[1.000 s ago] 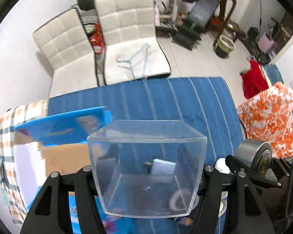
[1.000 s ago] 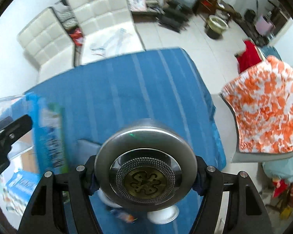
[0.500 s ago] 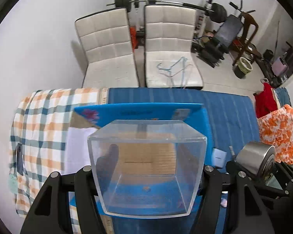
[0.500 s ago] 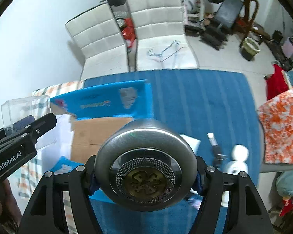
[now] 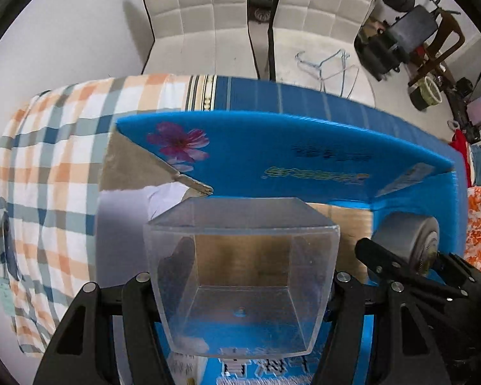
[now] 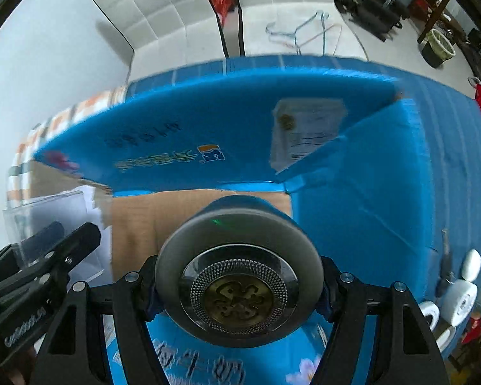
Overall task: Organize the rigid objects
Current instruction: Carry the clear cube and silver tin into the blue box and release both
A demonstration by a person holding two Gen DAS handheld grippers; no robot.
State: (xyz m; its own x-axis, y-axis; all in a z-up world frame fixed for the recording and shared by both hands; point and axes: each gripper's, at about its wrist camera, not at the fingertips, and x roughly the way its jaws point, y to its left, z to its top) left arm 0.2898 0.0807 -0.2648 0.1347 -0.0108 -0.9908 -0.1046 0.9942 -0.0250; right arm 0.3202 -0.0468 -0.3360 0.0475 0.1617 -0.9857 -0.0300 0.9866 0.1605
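So the clear plastic box (image 5: 240, 276) is sitting clamped between the jaws of the left gripper (image 5: 240, 292), open side facing away from the camera, and the right gripper (image 6: 239, 284) is squeezing a round metal tin (image 6: 239, 276) by its sides, so both claws are about half open but full, each pinching its own thing. Both are pointing down and hanging right over the open blue cardboard carton (image 5: 304, 147), which I'm guessing is where the rigid stuff is getting collected: its flaps are standing up and you're looking past the held items at the brown cardboard floor inside. Gripping by the side walls makes sense to me, since it's keeping each item square for lowering in. The two grippers are hanging just beside each other, the tin nearer the carton's right wall, the box toward its left. The carton is resting on a table with a blue striped cloth (image 6: 449, 160), and a plaid cloth (image 5: 48, 160) is covering the left end. A few small white things (image 6: 461, 292) are lying near the table's right edge. Beyond the far edge two white padded chairs (image 5: 202, 16) are standing, one with wire hangers (image 5: 327, 64) on its seat, plus gym gear in the room's corner.
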